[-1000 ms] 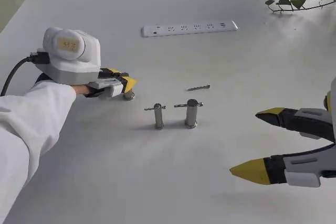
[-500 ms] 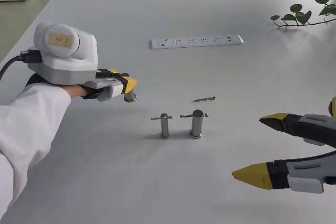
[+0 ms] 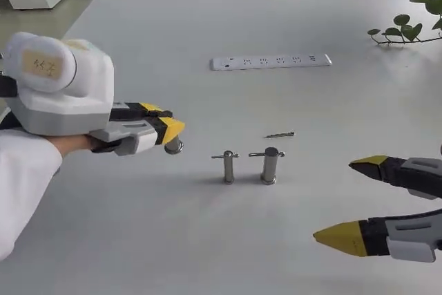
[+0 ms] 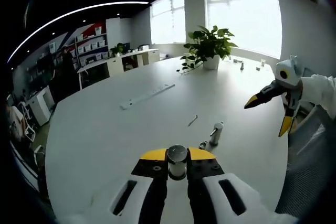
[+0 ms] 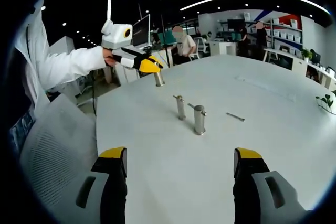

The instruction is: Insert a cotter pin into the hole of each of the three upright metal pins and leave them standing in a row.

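In the head view the left tool (image 3: 168, 131), left of centre, is clamped on the bare pin (image 3: 174, 147) standing on the bench (image 3: 207, 240). The loose cotter pin (image 3: 279, 135) lies flat right of centre, its length running left to right, and the right tool (image 3: 349, 202), jaws apart at lower right, looks the nearer to it. The left gripper view has the bare pin (image 4: 177, 161) gripped at bottom centre with the cotter pin (image 4: 192, 120) up and right of it. In the right gripper view the cotter pin (image 5: 234, 116) lies right of centre, above the spread jaws.
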Demonstrator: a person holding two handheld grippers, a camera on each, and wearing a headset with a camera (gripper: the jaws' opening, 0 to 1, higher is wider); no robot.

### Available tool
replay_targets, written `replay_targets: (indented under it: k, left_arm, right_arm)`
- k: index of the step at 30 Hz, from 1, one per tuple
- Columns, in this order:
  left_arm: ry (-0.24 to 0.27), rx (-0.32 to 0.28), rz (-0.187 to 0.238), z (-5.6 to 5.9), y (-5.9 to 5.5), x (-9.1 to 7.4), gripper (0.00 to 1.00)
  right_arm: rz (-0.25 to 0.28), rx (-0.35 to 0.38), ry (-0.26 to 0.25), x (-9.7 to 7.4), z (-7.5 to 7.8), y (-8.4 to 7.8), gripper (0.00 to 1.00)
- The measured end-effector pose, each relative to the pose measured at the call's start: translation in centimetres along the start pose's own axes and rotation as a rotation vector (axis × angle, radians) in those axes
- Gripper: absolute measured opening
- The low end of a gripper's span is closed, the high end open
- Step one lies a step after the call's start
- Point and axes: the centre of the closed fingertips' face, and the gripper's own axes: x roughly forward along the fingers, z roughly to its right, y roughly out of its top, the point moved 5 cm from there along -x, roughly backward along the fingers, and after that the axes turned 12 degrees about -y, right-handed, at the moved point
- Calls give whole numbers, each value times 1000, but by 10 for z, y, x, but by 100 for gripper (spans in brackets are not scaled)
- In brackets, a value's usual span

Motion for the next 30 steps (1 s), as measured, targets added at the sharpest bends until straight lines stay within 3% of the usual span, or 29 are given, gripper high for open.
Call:
replay_targets:
  k: [4, 7, 10, 15, 19, 22, 30]
  left_arm:
    - [-22, 38, -13, 17, -8, 5, 11]
    - [-46, 20, -16, 27, -17, 12, 11]
    - [-88, 32, -52, 41, -30, 23, 11]
    - [-126, 28, -61, 55, -41, 34, 11]
    - [-141, 5, -57, 60, -42, 41, 11]
    - [-151, 44, -69, 63, -42, 46, 11]
    - [-180, 50, -71, 67, -46, 53, 11]
  right_arm:
    - [0, 2, -5, -2, 1, -1, 81]
    - [1, 6, -14, -4, 1, -1, 81]
    - [0, 8, -16, -5, 0, -2, 81]
    - [-5, 12, -18, -6, -1, -4, 81]
    - [-10, 11, -22, -6, -1, -6, 81]
    - [-11, 14, -19, -6, -1, -6, 80]
    - [-20, 14, -15, -4, -2, -7, 78]
